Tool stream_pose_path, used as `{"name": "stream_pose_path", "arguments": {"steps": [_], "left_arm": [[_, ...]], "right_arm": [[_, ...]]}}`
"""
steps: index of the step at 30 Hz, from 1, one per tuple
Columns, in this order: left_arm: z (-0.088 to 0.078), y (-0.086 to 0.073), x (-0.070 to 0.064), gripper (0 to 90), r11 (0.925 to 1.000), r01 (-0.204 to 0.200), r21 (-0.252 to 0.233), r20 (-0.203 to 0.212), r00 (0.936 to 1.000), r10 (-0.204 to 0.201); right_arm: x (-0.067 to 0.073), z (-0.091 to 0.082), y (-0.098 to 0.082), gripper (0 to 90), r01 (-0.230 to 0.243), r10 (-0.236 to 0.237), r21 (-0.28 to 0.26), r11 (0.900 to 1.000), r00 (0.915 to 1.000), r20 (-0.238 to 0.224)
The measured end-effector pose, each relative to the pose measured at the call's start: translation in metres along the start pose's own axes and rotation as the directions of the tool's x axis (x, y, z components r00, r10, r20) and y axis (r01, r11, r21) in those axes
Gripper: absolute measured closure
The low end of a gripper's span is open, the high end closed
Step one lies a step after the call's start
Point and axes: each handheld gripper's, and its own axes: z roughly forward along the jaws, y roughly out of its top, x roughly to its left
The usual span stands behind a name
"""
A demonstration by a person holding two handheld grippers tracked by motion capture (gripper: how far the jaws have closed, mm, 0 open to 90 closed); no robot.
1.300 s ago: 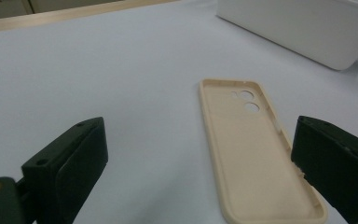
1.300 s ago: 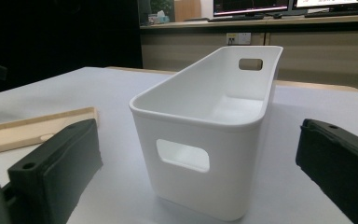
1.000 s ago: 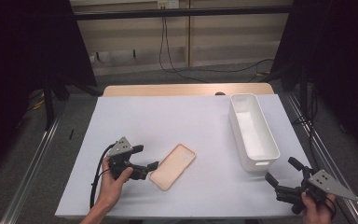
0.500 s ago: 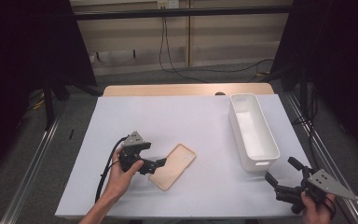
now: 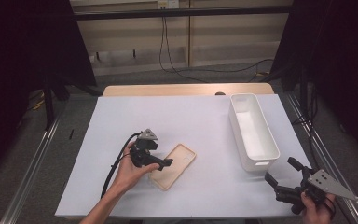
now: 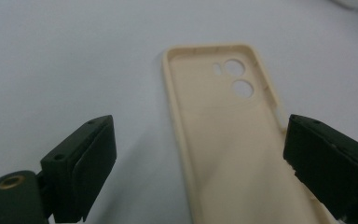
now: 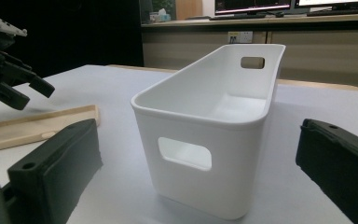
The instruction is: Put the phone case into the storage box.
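A beige phone case (image 5: 175,165) lies open side up on the white table (image 5: 191,121), left of centre. In the left gripper view the case (image 6: 214,130) shows its two camera holes at the far end. My left gripper (image 5: 161,157) is open and low over the case's near end, its jaws (image 6: 205,172) standing either side of it, the right one over the case's edge. Near the table's front right corner my right gripper (image 5: 282,171) is open and holds nothing. In the right gripper view the jaws (image 7: 200,172) point at a white bin (image 7: 209,126).
The white bin (image 5: 254,130) stands lengthwise at the right side, empty, with handle cutouts at its ends. In the right gripper view the phone case (image 7: 37,126) and left gripper (image 7: 4,79) appear at far left. A cable trails from the left gripper toward the front edge.
My left gripper has moved right along the table until its open jaws straddle the near end of the phone case. The right gripper, case and bin have stayed put.
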Motion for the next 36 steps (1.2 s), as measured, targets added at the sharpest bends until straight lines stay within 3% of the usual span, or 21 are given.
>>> {"name": "stream_pose_path", "arguments": {"steps": [5,16,19,25,31,36], "left_arm": [[0.000,-0.001,0.004,13.0,0.9990,-0.011,0.043,-0.059,0.9982,0.014],[0.013,0.008,0.002,17.7,0.9911,-0.010,0.133,-0.061,0.9980,0.018],[0.019,0.008,-0.001,23.7,0.9828,-0.023,0.183,-0.064,0.9973,0.035],[0.016,0.007,0.000,32.1,0.9810,-0.032,0.191,-0.070,0.9965,0.046],[0.016,0.008,-0.001,34.6,0.9798,-0.017,0.199,-0.078,0.9964,0.033],[0.015,0.009,0.000,43.3,0.9784,-0.008,0.206,-0.073,0.9971,0.023]], "right_arm": [[0.000,0.000,0.000,0.0,0.001,-0.001,0.002,1.000,1.0000,0.001],[0.000,0.002,-0.001,0.0,-0.001,0.001,0.012,1.000,1.0000,-0.002],[0.001,0.002,-0.001,0.0,0.003,-0.003,0.012,1.000,1.0000,-0.003],[0.001,0.001,-0.001,0.0,0.002,-0.002,0.013,1.000,1.0000,-0.004],[0.001,0.001,-0.001,0.0,-0.001,0.001,0.011,1.000,1.0000,-0.003],[0.001,0.002,-0.001,0.0,0.004,-0.004,0.014,1.000,1.0000,-0.006]]}}
